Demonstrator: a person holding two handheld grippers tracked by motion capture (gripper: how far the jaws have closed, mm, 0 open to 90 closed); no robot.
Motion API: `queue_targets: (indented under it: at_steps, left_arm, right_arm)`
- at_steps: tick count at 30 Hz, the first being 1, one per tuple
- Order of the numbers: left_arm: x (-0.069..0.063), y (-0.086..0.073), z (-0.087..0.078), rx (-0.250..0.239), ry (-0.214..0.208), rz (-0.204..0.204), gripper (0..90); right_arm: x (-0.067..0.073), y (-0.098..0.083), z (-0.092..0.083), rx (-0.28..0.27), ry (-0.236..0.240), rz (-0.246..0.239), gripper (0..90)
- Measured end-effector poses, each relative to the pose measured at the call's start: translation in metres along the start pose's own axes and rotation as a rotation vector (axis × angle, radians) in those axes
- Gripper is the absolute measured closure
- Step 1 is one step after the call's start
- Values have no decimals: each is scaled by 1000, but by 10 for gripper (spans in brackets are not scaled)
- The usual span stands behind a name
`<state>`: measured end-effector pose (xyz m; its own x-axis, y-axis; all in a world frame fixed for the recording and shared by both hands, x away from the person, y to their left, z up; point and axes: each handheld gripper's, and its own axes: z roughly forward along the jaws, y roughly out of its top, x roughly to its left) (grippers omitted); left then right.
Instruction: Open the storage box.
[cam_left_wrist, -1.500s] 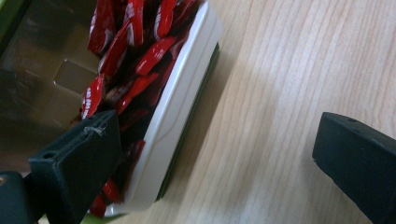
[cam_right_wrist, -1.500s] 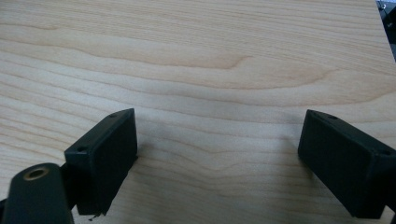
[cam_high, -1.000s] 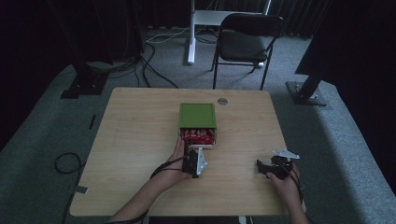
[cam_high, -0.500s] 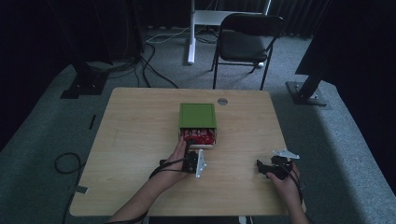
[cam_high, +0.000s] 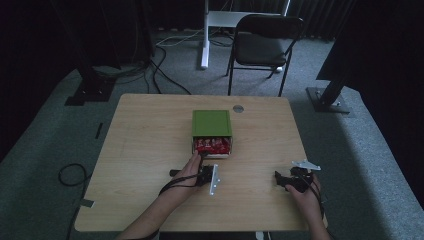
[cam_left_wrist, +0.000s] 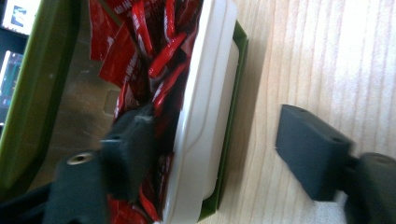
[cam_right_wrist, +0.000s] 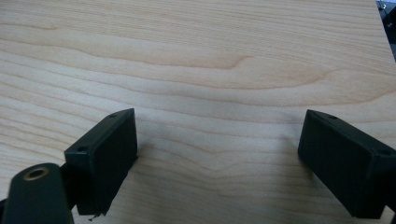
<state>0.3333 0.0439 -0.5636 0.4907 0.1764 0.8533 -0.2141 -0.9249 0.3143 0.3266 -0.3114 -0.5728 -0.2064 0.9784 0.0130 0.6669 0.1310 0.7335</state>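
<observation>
Left gripper (cam_left_wrist: 215, 158) fingers (cam_left_wrist: 128, 149) just closing astride white tray (cam_left_wrist: 205, 112) rim, untouched

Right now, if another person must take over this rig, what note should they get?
Left tongs: jaws have just been closing; one is among the red packets, the other outside the white tray wall, not yet pressing.
Right tongs: open, with nothing between them, over the bare table.
The green box sits mid-table, its white tray of packets pulled partly out toward the person.
Done: tray reached. Left: probably grip the wall and move the tray.
</observation>
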Motion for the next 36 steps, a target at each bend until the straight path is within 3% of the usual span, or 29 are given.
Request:
queue_targets:
  at_steps: [5,13,21,30,36]
  left_arm:
    - [-2,-1,2,-7,39,-16,489]
    - [-3,-1,2,0,111,9,672]
    - [-1,0,2,16,100,73,696]
    - [2,0,-1,16,74,101,710]
    - [3,1,-3,9,63,84,711]
  right_arm:
    - [0,0,0,0,0,0,114]
    - [0,0,0,0,0,0,114]
    - [0,0,0,0,0,0,114]
    - [0,0,0,0,0,0,114]
    - [0,0,0,0,0,0,114]
